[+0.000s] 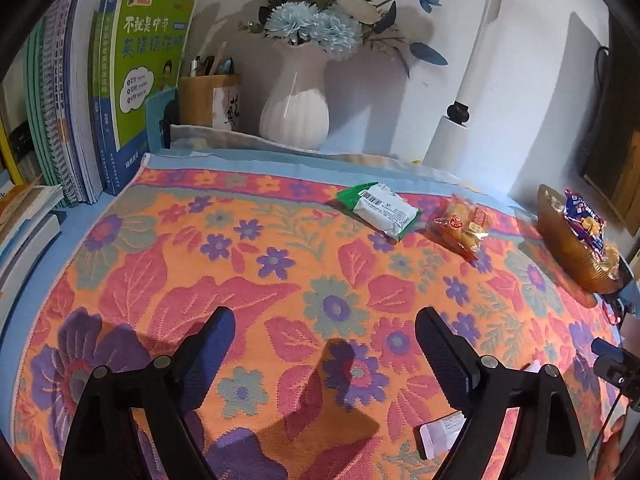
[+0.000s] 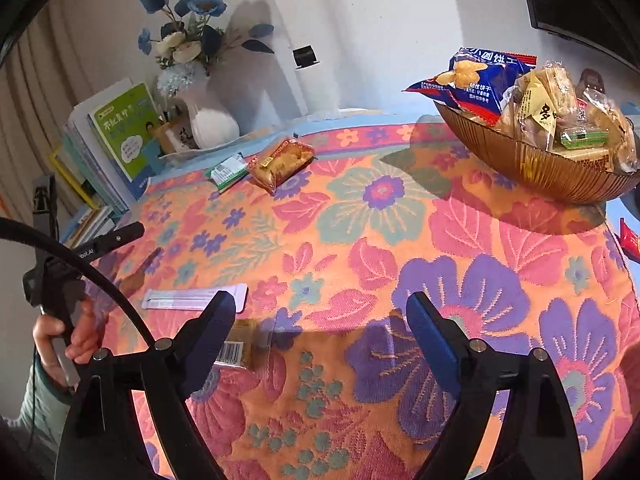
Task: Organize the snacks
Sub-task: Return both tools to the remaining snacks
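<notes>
An amber ribbed bowl (image 2: 560,178) full of snack packs stands at the table's right; it also shows in the left wrist view (image 1: 568,252). A green-and-white pack (image 1: 380,210) and an orange bread pack (image 1: 462,226) lie at the far side; both show in the right wrist view, the green one (image 2: 227,172) left of the orange one (image 2: 282,162). A pale flat pack (image 2: 196,299) and a yellowish pack with a barcode (image 2: 240,346) lie near my right gripper's left finger. My left gripper (image 1: 326,340) and right gripper (image 2: 320,328) are open and empty above the cloth.
A floral orange cloth (image 1: 280,280) covers the table. A white vase of blue flowers (image 1: 294,108), a wooden pen holder (image 1: 208,100) and upright books (image 1: 132,92) stand along the back left. A white lamp post (image 1: 472,92) rises at the back. A red pack (image 2: 630,240) shows at the right edge.
</notes>
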Demonstrator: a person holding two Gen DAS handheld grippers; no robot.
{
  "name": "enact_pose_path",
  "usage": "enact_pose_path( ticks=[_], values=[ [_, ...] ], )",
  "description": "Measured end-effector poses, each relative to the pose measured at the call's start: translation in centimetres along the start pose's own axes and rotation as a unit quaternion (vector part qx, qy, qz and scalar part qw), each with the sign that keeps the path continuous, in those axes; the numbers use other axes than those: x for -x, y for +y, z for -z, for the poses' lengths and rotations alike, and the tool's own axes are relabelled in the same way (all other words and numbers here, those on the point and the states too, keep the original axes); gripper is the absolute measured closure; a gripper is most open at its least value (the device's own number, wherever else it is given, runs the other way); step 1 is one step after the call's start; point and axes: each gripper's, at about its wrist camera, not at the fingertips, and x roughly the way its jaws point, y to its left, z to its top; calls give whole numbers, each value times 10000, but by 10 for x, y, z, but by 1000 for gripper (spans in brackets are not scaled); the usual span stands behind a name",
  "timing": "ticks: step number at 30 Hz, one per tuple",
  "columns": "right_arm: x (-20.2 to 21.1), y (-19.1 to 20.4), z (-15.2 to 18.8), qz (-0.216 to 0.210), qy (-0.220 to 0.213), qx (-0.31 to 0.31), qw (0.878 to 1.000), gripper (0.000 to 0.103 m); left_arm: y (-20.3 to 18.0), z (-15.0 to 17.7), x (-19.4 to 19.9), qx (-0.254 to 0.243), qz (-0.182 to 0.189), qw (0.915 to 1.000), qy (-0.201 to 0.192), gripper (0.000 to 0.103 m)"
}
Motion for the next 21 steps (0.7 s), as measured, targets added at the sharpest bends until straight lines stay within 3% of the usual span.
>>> enact_pose_path(
  ticks=[13, 17, 21],
  values=[
    [-7, 11, 3, -40, 202, 302, 9993, 15, -10, 4, 5, -329, -122, 9993, -142, 13],
    [-6, 10, 3, -327, 236, 324, 9987, 15, -9, 5, 6, -303, -118, 9994, -153, 13],
    [-4, 25, 8, -739, 392, 799, 9933, 15, -3, 3, 2, -175, -55, 9998, -19, 13]
  ],
)
